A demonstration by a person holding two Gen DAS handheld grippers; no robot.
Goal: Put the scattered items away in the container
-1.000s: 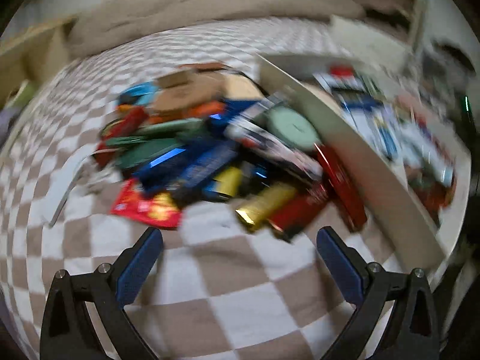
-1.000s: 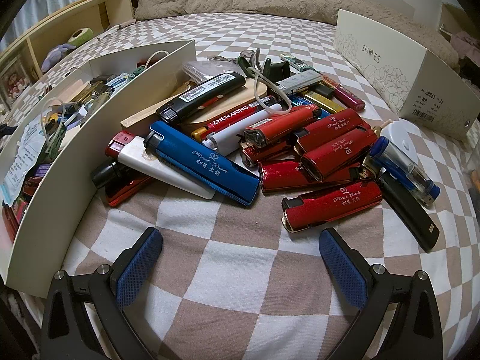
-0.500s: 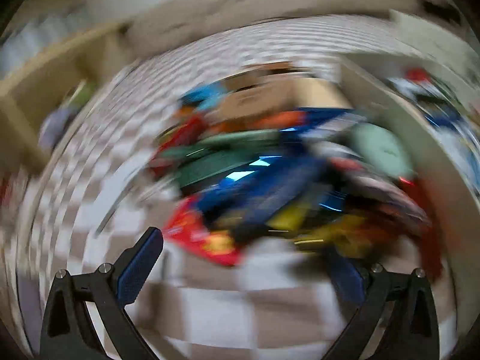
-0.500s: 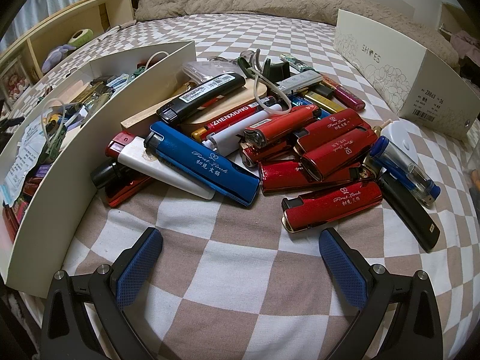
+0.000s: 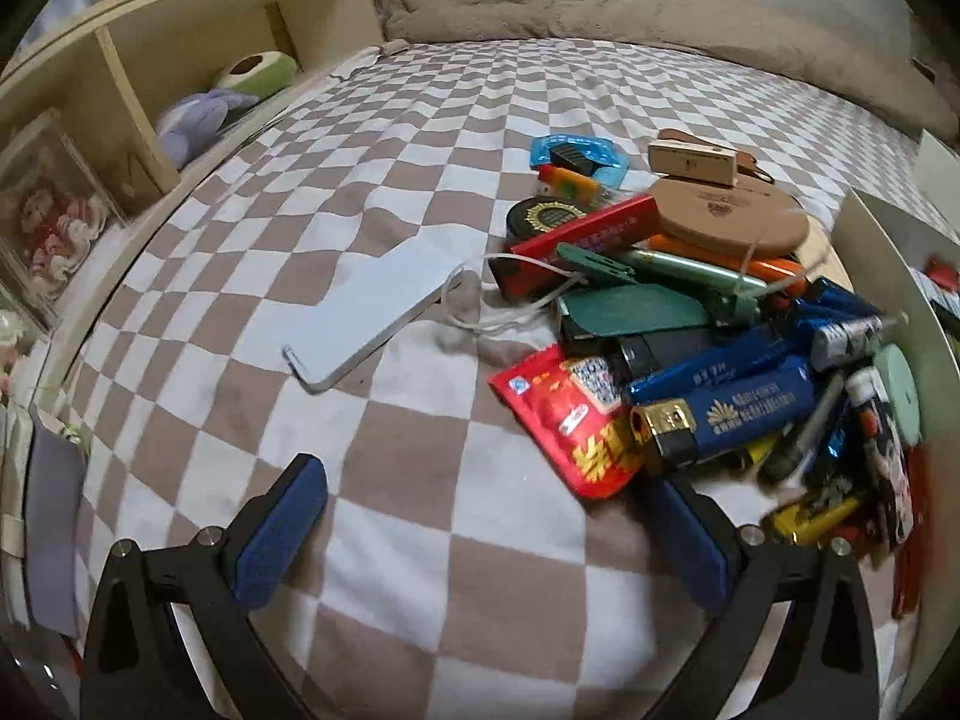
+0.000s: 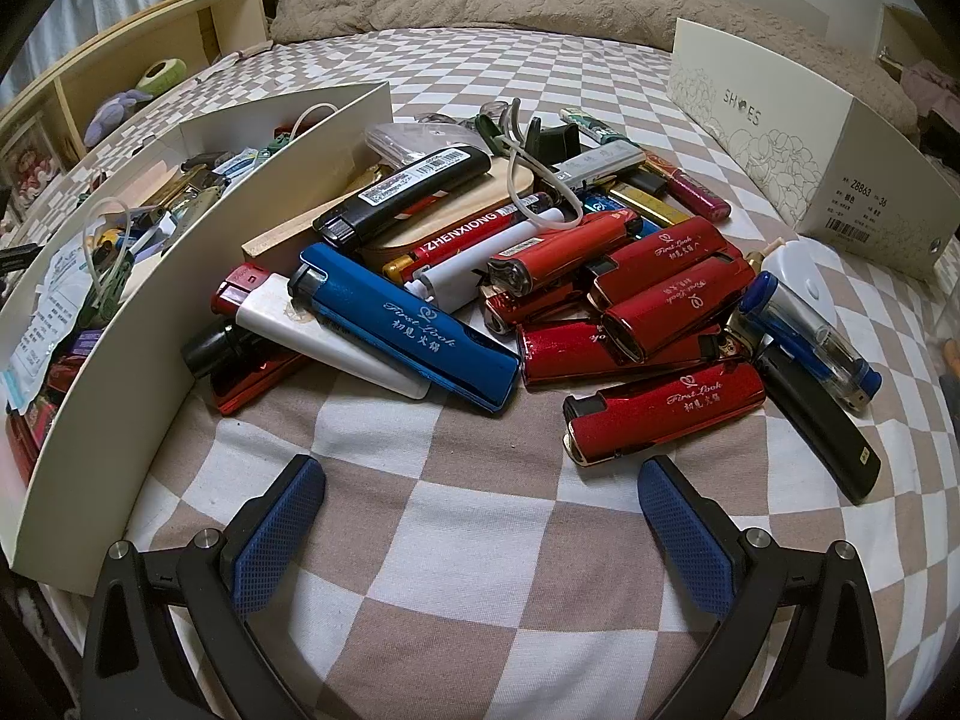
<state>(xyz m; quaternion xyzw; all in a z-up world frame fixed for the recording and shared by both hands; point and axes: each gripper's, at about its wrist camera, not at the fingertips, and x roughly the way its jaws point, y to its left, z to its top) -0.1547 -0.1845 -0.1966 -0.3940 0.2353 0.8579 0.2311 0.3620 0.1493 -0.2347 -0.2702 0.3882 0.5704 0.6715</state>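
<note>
Lighters (image 6: 414,330) read "First Look", "ZHENXIONG"; box (image 6: 774,138) "SHOES"

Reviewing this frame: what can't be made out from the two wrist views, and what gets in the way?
- Left wrist view: items at the pile's right edge are motion-blurred; their types are unclear.
- Left wrist view: the container is cut off by the frame edge, its contents mostly unseen.
- Right wrist view: the container wall hides the lower contents.
- Right wrist view: lighters at the bottom of the heap are covered by those above.
- Neither gripper, left gripper or right gripper, shows in the other's view.
</note>
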